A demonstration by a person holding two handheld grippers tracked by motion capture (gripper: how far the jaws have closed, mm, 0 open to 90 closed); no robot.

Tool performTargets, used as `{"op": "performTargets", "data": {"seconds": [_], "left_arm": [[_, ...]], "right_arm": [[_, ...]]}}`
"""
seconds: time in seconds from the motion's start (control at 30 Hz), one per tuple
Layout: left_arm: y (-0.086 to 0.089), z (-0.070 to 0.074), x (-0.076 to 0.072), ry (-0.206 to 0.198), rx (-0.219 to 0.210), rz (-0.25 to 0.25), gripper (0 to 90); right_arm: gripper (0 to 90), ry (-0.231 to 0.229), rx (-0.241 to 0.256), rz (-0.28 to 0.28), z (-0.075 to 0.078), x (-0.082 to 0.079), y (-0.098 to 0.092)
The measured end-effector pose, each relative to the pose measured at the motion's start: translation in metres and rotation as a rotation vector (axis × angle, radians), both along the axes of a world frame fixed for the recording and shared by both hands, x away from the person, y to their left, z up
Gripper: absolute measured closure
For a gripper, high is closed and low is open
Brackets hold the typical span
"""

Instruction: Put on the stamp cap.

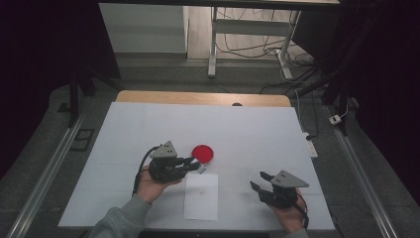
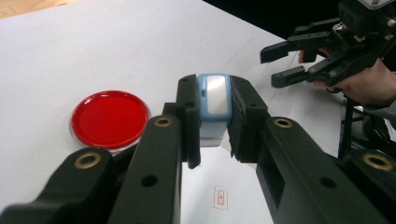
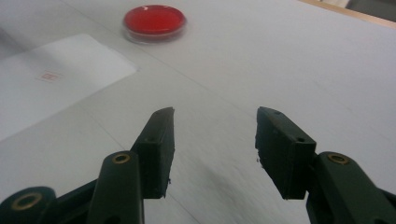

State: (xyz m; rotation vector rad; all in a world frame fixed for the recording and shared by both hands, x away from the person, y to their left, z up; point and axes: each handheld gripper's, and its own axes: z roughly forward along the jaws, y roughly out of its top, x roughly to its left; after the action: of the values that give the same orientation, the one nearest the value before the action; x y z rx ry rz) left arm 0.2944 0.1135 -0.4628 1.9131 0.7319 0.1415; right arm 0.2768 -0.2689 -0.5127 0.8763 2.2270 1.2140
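White-covered bench (image 1: pixel 257 134) | left gripper (image 2: pixel 214 122) fingers clamp small blue-edged device (image 2: pixel 214 100), possibly a stamp, above paper sheet (image 1: pixel 201 196), near red dish (image 1: pixel 202 152) | right gripper (image 3: pixel 214 149) fingers spread, holding nothing

White-covered table (image 1: pixel 124 148) bears a red dish (image 1: pixel 202 152) (round) and paper sheet (image 1: pixel 201 198).

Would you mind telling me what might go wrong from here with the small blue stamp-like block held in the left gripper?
1. The left gripper clamps the small blue block with a white window only near its jaw tips, so it might twist or slip out.
2. The shallow round red dish lies close beside it; a sideways swing could knock it.
3. The white paper sheet with a small red mark lies loose and could shift if pressed.
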Motion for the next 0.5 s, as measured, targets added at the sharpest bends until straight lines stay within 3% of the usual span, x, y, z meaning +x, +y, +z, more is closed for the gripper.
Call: {"op": "performTargets", "data": {"seconds": [0.27, 0.37, 0.5], "left_arm": [[0.011, 0.006, 0.001, -0.012, 0.012, 0.017, 75.1], [0.014, 0.008, 0.002, -0.017, 0.020, 0.027, 75.1], [0.017, 0.009, 0.001, -0.031, 0.031, 0.042, 74.9]], "right_arm": [[47.4, 0.010, 0.026, -0.052, 0.000, -0.003, -0.032], [47.4, 0.014, 0.034, -0.052, 0.000, -0.001, -0.033], [47.3, 0.013, 0.006, -0.034, -0.001, 0.000, -0.028]]}}
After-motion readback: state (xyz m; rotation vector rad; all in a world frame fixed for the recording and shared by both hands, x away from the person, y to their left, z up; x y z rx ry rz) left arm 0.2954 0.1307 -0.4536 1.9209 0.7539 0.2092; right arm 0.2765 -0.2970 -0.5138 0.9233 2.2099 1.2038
